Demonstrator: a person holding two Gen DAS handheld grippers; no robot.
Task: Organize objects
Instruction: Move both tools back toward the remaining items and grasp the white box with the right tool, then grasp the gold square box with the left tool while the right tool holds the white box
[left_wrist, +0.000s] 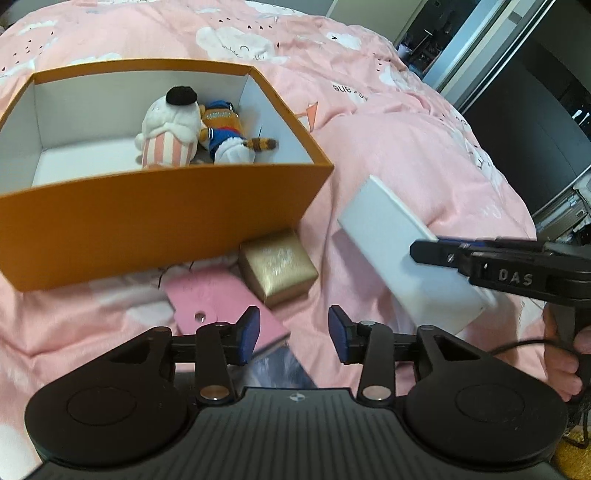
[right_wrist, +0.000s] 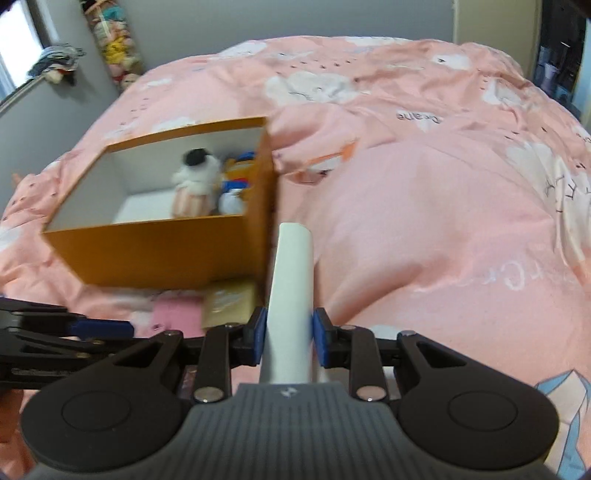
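Note:
An open orange box (left_wrist: 159, 218) with white inside walls stands on the pink bed; it also shows in the right wrist view (right_wrist: 155, 251). Inside lie a white plush (left_wrist: 170, 129) and an orange-and-blue plush (left_wrist: 225, 129). My right gripper (right_wrist: 288, 339) is shut on a white box (right_wrist: 291, 295), held above the bed to the right of the orange box; the white box (left_wrist: 399, 243) shows in the left wrist view too. My left gripper (left_wrist: 293, 332) is open and empty above a pink card (left_wrist: 221, 299) and beside a gold box (left_wrist: 277, 266).
The bed is covered by a pink quilt (right_wrist: 424, 221) with white cloud prints. A shiny silver packet (left_wrist: 277, 365) lies under my left gripper. A dark wardrobe (left_wrist: 535, 103) stands past the bed's right edge. Plush toys (right_wrist: 114, 44) hang on the far wall.

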